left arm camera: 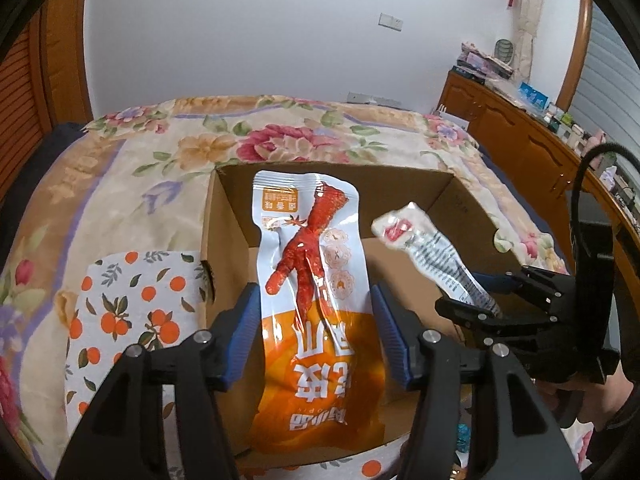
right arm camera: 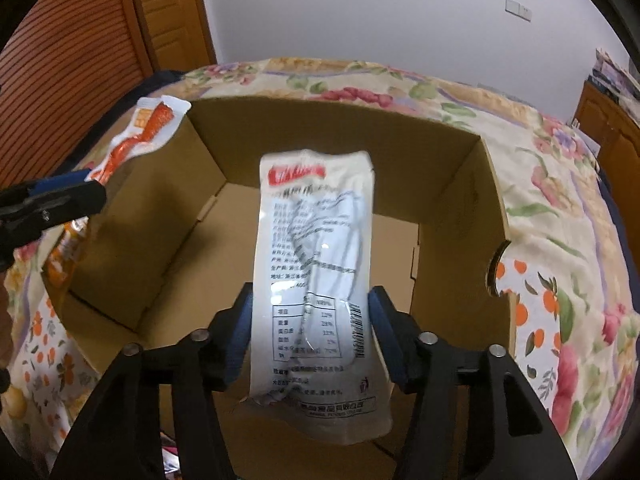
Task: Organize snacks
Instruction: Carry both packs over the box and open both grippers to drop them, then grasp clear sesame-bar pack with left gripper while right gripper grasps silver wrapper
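Note:
My left gripper [left arm camera: 316, 320] is shut on an orange and white snack packet [left arm camera: 316, 308] with a red chicken foot picture, held over the near edge of an open cardboard box [left arm camera: 224, 216]. My right gripper [right arm camera: 310, 324] is shut on a white snack packet [right arm camera: 316, 280] with black print, held over the same box [right arm camera: 460, 184]. The right gripper [left arm camera: 480, 300] and its white packet [left arm camera: 432, 248] show at the right of the left wrist view. The left gripper [right arm camera: 60, 196] and the orange packet [right arm camera: 140, 136] show at the left of the right wrist view. The box floor that shows is bare.
The box stands on a bed with a floral cover [left arm camera: 280, 136] and an orange-print cloth [left arm camera: 136, 300]. A wooden cabinet [left arm camera: 520, 136] with clutter runs along the right. A wooden louvred door [right arm camera: 60, 72] is at the left. A white wall stands behind.

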Available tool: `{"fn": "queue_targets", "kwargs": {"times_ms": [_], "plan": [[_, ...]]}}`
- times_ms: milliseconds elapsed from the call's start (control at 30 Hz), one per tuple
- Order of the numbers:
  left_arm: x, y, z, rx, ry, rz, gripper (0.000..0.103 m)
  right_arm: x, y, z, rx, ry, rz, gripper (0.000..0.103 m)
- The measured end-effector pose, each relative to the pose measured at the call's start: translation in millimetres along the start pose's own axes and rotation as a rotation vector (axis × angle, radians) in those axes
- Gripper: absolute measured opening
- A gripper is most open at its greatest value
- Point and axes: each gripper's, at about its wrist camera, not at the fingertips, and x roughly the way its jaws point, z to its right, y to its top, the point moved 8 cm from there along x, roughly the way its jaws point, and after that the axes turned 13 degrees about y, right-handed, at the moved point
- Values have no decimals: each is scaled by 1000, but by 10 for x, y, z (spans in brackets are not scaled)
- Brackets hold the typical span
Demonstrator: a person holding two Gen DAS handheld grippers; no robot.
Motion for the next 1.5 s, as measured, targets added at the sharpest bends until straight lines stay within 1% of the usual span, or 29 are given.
{"fn": "queue_targets", "kwargs": {"times_ms": [100, 167, 200, 233, 300, 400, 500, 667, 700, 733, 800, 867, 900, 933, 1000, 1067, 1167, 1233, 1400, 1467, 1500], "plan": [[-8, -16, -2, -2, 3, -7, 58, -15, -36, -9, 0, -7, 6, 61], [-36, -13, 9, 1, 1, -7, 59, -57, -40, -30, 11, 10, 17, 61], [-55, -10, 19, 6, 0, -4, 65, -89, -36, -26, 13, 6, 26, 61], [-88, -7, 24, 9, 1, 4, 67, -133, -36, -40, 14, 8, 36, 61], [-162, 8, 44, 15, 2, 22, 69, -244, -64, -85, 22, 20, 51, 61], [-286, 32, 62, 12, 2, 46, 76, -398, -112, -156, 30, 30, 74, 61], [-431, -12, 84, 13, -8, 56, 76, -617, -228, -261, 37, 46, 101, 62], [-741, -213, 76, 30, -4, 72, 78, -886, -437, -400, 50, 50, 126, 63], [-794, -266, 64, 34, 2, 72, 80, -948, -490, -433, 48, 51, 131, 65], [-863, -341, 53, 38, 13, 74, 87, -993, -539, -469, 49, 53, 135, 67], [-964, -464, 30, 45, 31, 83, 96, -1065, -650, -558, 52, 64, 137, 69], [-1018, -572, 16, 61, 41, 83, 97, -1103, -755, -633, 54, 73, 136, 71], [-1034, -640, 10, 72, 42, 72, 97, -1115, -803, -668, 56, 81, 138, 74], [-1045, -707, 3, 81, 39, 60, 97, -1123, -859, -707, 61, 91, 138, 80], [-1064, -818, -4, 94, 36, 37, 97, -1114, -948, -779, 69, 103, 138, 86], [-1085, -933, 5, 121, 30, 13, 97, -1088, -1034, -847, 68, 105, 140, 89], [-1114, -1104, -6, 169, 37, -7, 97, -1012, -1132, -948, 63, 119, 132, 89], [-1107, -1225, -11, 181, 31, -32, 97, -927, -1167, -1026, 52, 137, 118, 89], [-1043, -1490, -94, 190, 20, -84, 97, -705, -1252, -1166, 30, 166, 81, 89], [-1005, -1578, -127, 189, 22, -99, 97, -594, -1316, -1186, 33, 178, 60, 87], [-974, -1621, -151, 186, 23, -110, 97, -543, -1346, -1191, 35, 182, 47, 85]]}}
